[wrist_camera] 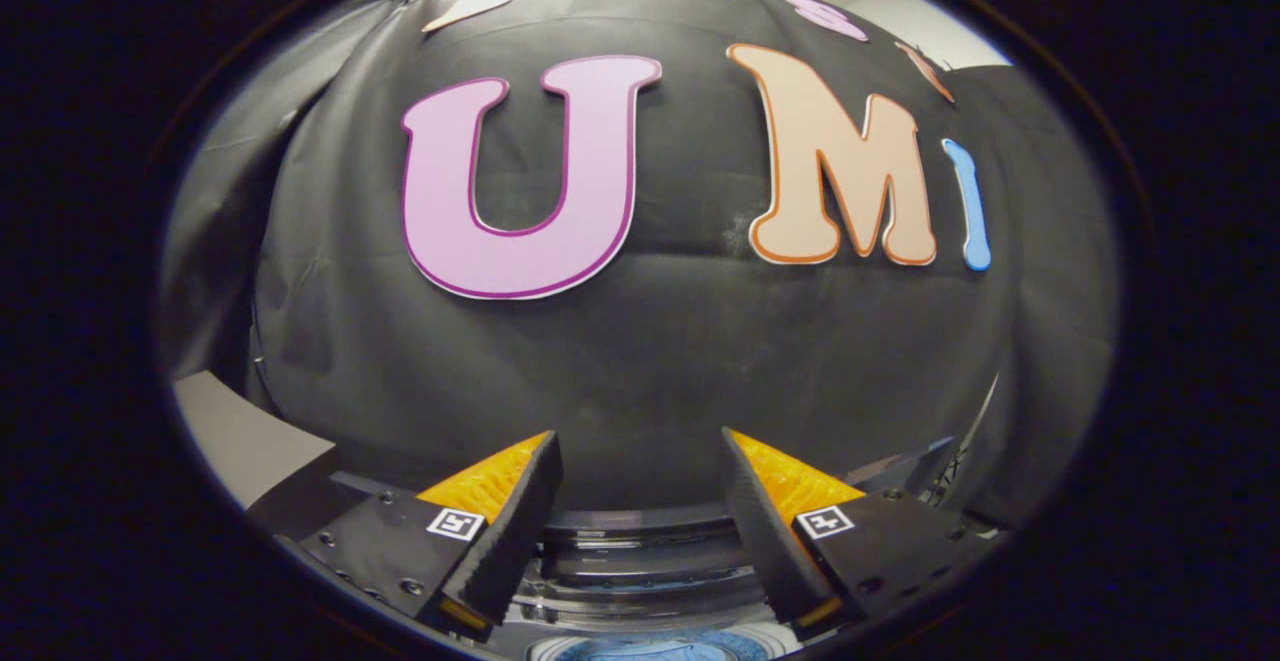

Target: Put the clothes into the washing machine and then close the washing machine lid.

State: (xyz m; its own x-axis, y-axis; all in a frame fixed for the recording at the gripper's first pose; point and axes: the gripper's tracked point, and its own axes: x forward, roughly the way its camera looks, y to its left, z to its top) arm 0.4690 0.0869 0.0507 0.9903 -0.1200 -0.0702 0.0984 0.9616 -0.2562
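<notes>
My gripper (640,441) is open, its two fingers spread wide with nothing between them. It points at the black cloth wall of the booth. Below and between the fingers I see the top of the washing machine (640,566), with its dark rear panel and rim. At the very bottom, a bit of the drum opening shows something blue (660,649) inside, likely cloth, though too little shows to be sure. The lid is not clear to me from here.
The black cloth wall (640,361) stands close behind the machine. A pale flat surface (235,436) lies to the left of the machine. Some dark gear (915,471) sits beyond the right finger.
</notes>
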